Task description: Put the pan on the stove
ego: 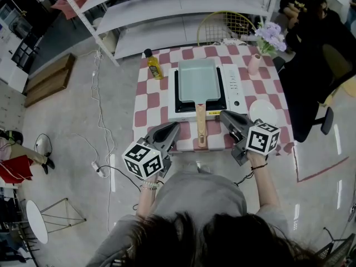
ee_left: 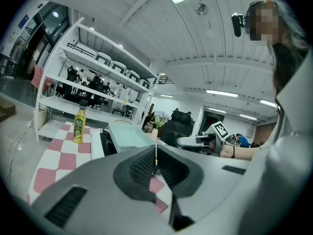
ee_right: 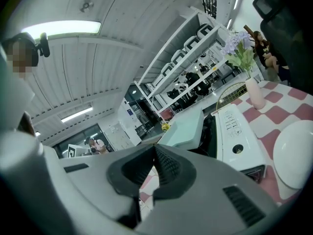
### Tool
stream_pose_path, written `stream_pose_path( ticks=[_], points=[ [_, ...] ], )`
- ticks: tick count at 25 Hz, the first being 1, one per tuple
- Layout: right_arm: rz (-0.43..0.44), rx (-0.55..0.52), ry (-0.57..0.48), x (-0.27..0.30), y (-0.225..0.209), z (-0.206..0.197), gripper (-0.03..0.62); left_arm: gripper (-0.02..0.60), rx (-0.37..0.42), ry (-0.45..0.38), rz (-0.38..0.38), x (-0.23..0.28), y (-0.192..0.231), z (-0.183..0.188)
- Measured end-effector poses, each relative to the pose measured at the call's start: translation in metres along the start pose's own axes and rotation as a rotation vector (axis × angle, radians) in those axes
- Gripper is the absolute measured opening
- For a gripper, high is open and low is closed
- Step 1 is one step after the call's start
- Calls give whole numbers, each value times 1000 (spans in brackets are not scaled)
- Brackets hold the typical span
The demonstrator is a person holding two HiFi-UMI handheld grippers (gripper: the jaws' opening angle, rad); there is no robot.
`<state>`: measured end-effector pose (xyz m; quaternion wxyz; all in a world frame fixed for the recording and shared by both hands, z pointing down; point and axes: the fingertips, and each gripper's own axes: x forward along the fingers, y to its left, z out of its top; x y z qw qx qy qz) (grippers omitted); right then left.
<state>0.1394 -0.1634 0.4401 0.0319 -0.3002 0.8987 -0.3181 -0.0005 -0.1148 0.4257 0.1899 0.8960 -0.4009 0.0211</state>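
Grey left gripper (ego: 176, 125), right gripper (ego: 223, 114): jaws pressed together, empty. Pale-green rectangular metal pan (ego: 196, 79) on white stove (ego: 233, 88); likely stiff, light; grip wooden handle (ego: 200, 124).

The pan (ego: 198, 79) covers most of the stove's (ego: 233, 90) black cooktop. Right of the stove, the white plate (ee_right: 293, 153) runs off the right gripper view's edge. Left of the stove, the oil bottle's (ego: 154, 65) label is too small to read. Beyond the stove, seated people (ego: 303, 4) sit dark, cut by the head view's top edge.
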Motion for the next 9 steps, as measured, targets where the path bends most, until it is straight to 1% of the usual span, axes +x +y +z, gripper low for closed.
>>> stream_pose_path(
  ticks=[9],
  points=[
    [-1, -20, 9, 7, -1, -3, 23, 31, -5, 6, 2, 1, 6, -3]
  ],
)
